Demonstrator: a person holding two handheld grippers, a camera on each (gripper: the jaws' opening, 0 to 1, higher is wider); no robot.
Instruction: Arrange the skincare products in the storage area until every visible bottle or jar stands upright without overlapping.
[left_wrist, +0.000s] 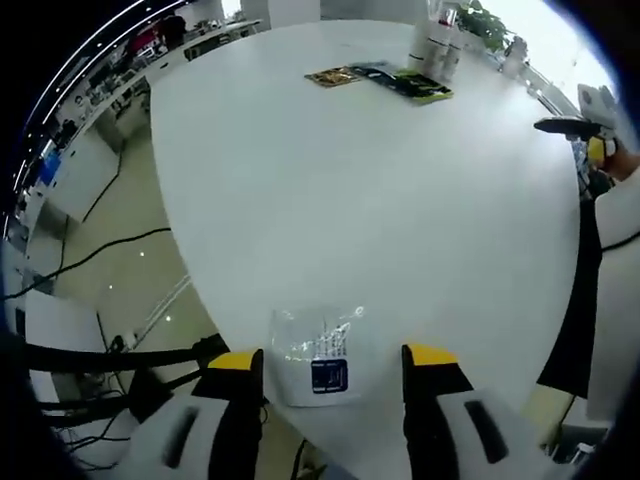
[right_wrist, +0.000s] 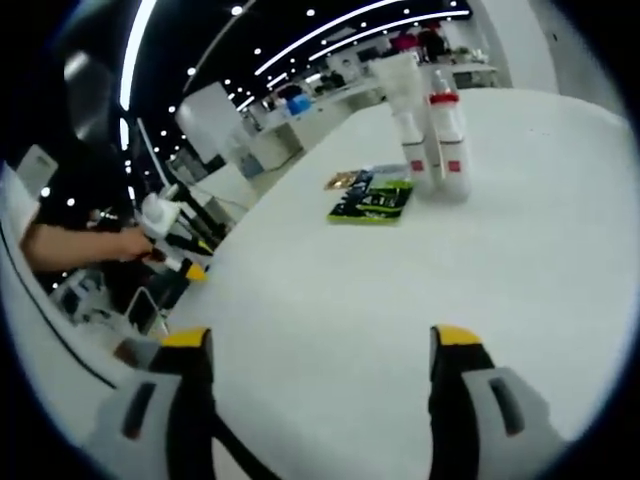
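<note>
Big white table (left_wrist: 380, 220) stood in an open office w/ ceiling light strips. White bottles (right_wrist: 432, 130) stood upright at table's far side, green packets (right_wrist: 372, 202) beside them. Clear sachet (left_wrist: 318, 355) lay at table's near edge. Left gripper (left_wrist: 332, 362) jaws spread apart, straddling sachet; right gripper (right_wrist: 320, 342) jaws spread apart over table, empty.

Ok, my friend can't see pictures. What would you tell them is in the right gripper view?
Two white bottles with red bands stand upright, close together, far off on a big white table, with flat green and dark packets lying beside them. The right gripper reaches in from the bottom, jaws open and empty. At the left a person's hand holds another gripper.
</note>
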